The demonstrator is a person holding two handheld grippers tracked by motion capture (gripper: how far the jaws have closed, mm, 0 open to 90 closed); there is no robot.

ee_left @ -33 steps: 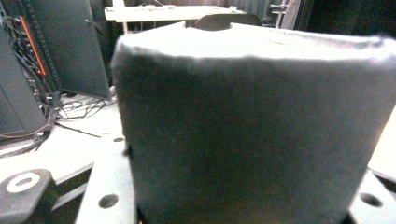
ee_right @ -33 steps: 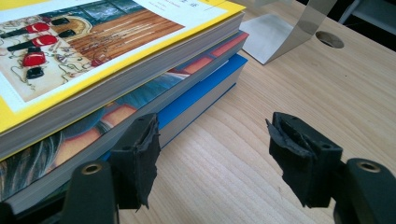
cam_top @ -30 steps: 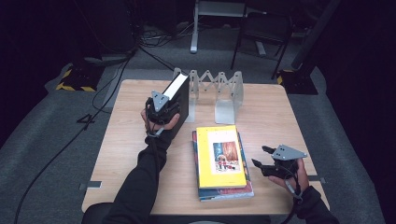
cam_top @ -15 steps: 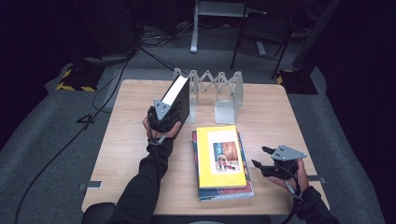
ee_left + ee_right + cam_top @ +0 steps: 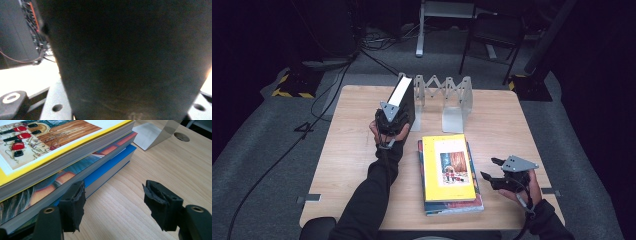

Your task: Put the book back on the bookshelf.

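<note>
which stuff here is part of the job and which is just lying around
In the job: black book gripped by the left tool; metal book rack; stack of books; right tool, open.
Lying about: chair; floor cables.

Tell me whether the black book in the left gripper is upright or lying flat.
Upright: the black book stands on edge, white pages showing, beside the metal book rack.

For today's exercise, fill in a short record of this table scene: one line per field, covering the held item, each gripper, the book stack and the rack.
Held item: black book, upright, at the rack's left end
Left gripper: shut on the black book
Right gripper: open, nothing between its jaws, right of the stack
Book stack: lying flat, yellow book on top
Rack: metal, accordion-style, at the table's far side
Table: light wood
</note>
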